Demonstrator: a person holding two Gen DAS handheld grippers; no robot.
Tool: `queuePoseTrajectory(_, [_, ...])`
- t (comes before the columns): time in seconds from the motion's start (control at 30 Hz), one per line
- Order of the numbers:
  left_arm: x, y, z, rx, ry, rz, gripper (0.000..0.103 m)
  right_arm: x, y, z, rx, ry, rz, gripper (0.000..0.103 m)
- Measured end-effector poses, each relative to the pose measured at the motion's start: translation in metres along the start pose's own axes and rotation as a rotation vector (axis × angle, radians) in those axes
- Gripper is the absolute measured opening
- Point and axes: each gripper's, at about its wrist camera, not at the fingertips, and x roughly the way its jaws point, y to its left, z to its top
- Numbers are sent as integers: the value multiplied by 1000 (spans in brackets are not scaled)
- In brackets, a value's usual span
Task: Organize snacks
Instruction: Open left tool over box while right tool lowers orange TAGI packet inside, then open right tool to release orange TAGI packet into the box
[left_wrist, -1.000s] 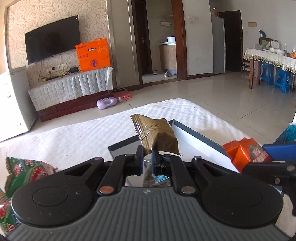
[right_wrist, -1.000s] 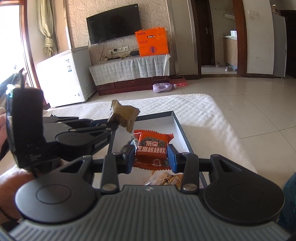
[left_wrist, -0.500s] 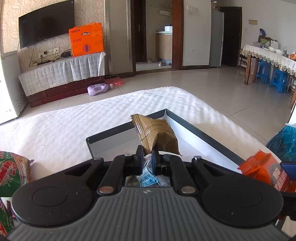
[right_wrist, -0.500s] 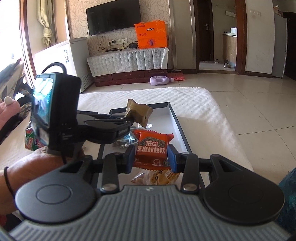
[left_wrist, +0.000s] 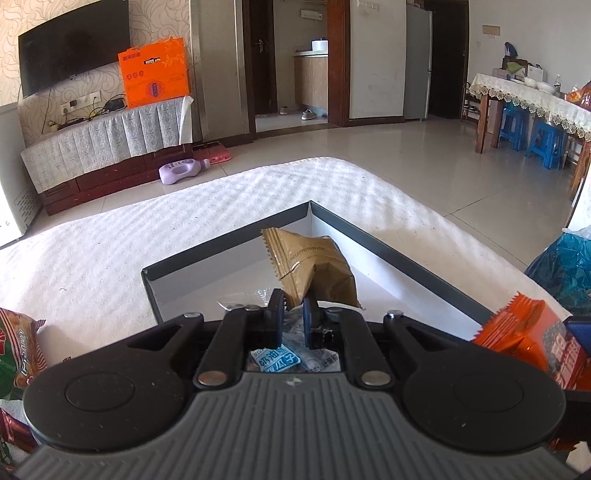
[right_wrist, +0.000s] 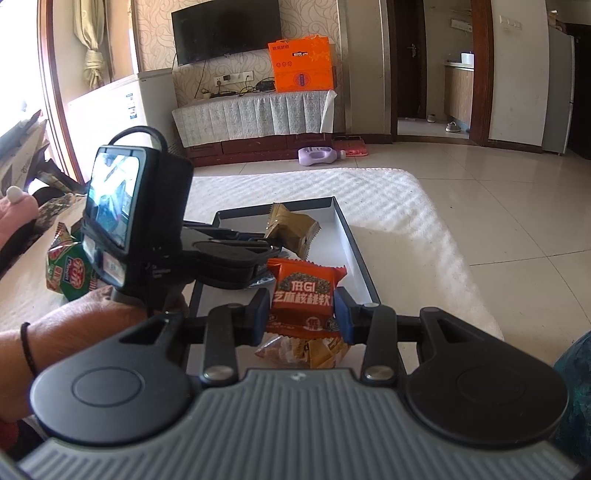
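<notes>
My left gripper (left_wrist: 294, 308) is shut on a brown snack packet (left_wrist: 312, 267) and holds it over the dark-rimmed white tray (left_wrist: 388, 238). A clear-and-blue snack packet (left_wrist: 275, 360) lies in the tray under its fingers. My right gripper (right_wrist: 301, 312) is shut on an orange snack packet (right_wrist: 304, 295), held above the tray's (right_wrist: 354, 243) near end. The left gripper and its brown packet (right_wrist: 291, 229) show in the right wrist view just beyond. The orange packet (left_wrist: 532, 339) shows at the right of the left wrist view. A yellow-brown packet (right_wrist: 306, 350) lies below the right gripper.
The tray sits on a white textured cloth (left_wrist: 110, 240). Green snack bags lie at the left (right_wrist: 68, 273) (left_wrist: 18, 343). A blue plastic bag (left_wrist: 565, 266) is at the right. Beyond are the tiled floor, a TV stand and a dining table (left_wrist: 535, 99).
My left gripper has carried the brown packet further over the tray, and more of the tray's inside shows. My right gripper keeps the orange packet at the tray's near end.
</notes>
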Motion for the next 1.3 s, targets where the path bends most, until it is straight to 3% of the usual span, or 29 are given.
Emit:
queuePoseTrajectory(0.1, [-1,-1,-1,6,-1,10,20,2,0,0,-2,5,0,41])
queuePoseTrajectory(0.17, [0,1,-1,-1,4,11,34,4,0,-1,-5,7,1,41])
queuePoseTrajectory(0.27, [-2,3,-2,0,6,25,44,5,2,-1,-7,12,-1,41])
queuePoseTrajectory(0.53, [-18,11,-6,3,-2,36,53,12,6,-1,-8,17,-1,41])
queuePoseTrajectory(0.73, [-45,22,-12,3,-19,59,67,20,10,-2,0,21,-4,41])
queuePoseTrajectory(1.13, [-98,50,-29,-9,-24,95,69,41,29,1,9,36,-1,41])
queuePoseTrajectory(1.23, [-109,57,-32,-19,-27,104,78,46,32,2,18,42,-2,41])
queuePoseTrajectory(1.3, [-117,61,-34,-23,-33,108,78,50,35,3,22,47,-1,41])
